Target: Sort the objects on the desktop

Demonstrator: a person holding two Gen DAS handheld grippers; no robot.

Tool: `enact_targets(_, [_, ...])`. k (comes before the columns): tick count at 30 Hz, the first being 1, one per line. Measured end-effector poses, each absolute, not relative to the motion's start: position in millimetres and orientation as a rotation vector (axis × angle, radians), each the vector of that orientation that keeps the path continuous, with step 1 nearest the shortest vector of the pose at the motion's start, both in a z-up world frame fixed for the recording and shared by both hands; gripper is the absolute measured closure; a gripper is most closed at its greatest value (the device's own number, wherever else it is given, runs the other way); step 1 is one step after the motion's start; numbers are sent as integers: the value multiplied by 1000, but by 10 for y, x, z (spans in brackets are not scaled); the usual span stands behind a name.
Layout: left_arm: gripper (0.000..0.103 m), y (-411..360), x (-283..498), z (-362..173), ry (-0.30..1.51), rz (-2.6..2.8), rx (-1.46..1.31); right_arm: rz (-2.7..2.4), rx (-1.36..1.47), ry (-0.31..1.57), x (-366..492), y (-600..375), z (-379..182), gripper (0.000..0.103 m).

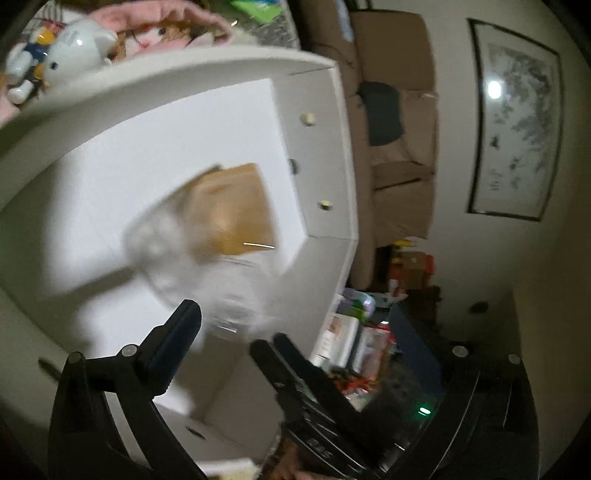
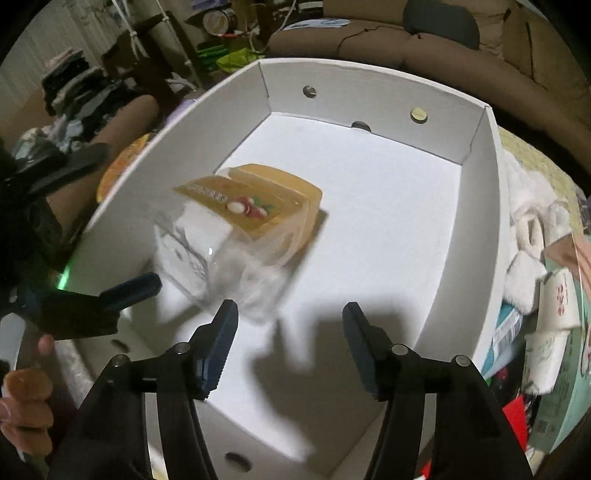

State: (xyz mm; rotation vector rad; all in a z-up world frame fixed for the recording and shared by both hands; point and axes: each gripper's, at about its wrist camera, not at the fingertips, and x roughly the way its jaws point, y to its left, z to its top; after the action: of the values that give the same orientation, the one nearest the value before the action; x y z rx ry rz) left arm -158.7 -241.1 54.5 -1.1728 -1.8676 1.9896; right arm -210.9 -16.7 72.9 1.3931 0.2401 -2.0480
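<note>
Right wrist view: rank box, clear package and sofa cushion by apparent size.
1. Box
2. Clear package
3. Sofa cushion, farther from the camera, so its true size against the package is unsure.

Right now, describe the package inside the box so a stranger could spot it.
Find the big white cardboard box with round holes in its walls. On its floor lies one clear plastic package with a yellow-tan card top, blurred. Nothing else is seen inside the box.

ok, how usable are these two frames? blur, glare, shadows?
Left wrist view: clear plastic package with tan card heavily motion-smeared inside the white cardboard box; glare spot on the framed picture. Right wrist view: package less blurred, label unreadable; hand-held gripper shadows on the box floor; strong fisheye bending of box walls.
</note>
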Motion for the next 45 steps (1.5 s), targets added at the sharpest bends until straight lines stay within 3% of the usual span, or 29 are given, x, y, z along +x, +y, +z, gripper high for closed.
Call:
enact_targets(7, [0,-2311,-1537,1138,-1549,2141,-1096,-1970,1426,299,-1977,-214,733,35])
enact_targets(10, [0,-2292,-1463,1412,-1342,2316,-1043,-1899,1439,281,-1923,-336,733,20])
enact_targets(13, [0,-2400,-1312,1542,-1122,2495,-1084,-1842,1476,343,-1858,-511,643,20])
enact_targets(18, [0,-2561,-1230,1553,-944,2600,-1133,-1778,1547,514,-1827,-824,375,20])
enact_targets(22, [0,-2801,-1156,1332,-964,2594,-1225,-1793,1547,544,-1947,-944,322,25])
enact_targets(24, [0,-2922,-1048,1277,-951,2622,-1240,-1802,1552,552,-2060,-1003,303,39])
enact_targets(45, [0,-2745,-1182,1160,-771,2568,-1350,-1909,1243,835,-3227,-1708,380,42])
